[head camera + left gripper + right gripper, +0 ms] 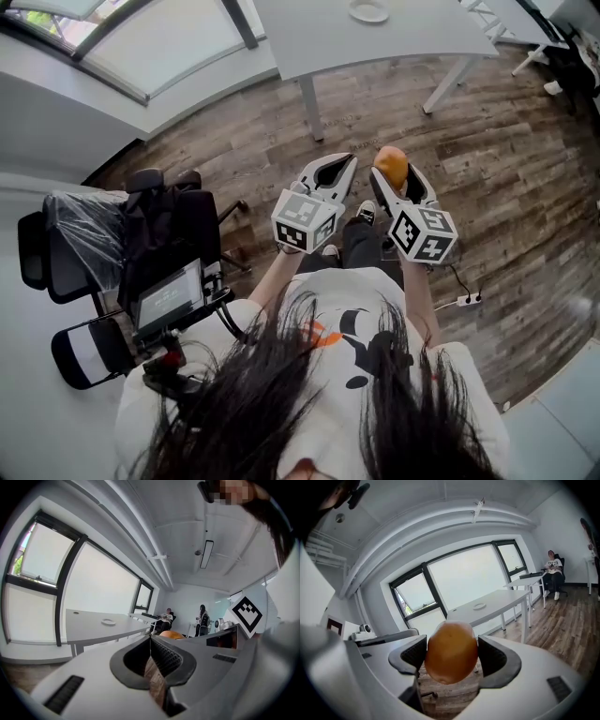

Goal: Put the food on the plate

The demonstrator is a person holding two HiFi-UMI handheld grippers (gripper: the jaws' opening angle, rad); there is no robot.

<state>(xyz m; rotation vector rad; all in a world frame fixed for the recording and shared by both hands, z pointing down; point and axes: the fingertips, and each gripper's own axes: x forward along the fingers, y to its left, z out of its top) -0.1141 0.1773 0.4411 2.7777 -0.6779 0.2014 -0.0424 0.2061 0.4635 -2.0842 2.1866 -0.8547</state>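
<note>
Right gripper [451, 654] is clamped on the orange [450, 646], one pad on each side, the fruit bulging above and below them. Left gripper [151, 642] sits just beside it, jaws pressed together with nothing between. Both are held up in front of the person's lap, in the air over the floor [506, 178], brown wood planks. A power strip [466, 300] lies on the planks at the person's right. Over on the left, black office chairs [178, 220], one under clear plastic. Further out stands a grey table [309, 37] on slim white legs, and there's the plate [368, 10] on it, well apart from the orange. Behind the table, big dark-framed windows [464, 576] along a curved wall. At the far end a seated person [553, 566], another standing [203, 618], and a long lamp [206, 554] on the white ceiling
</note>
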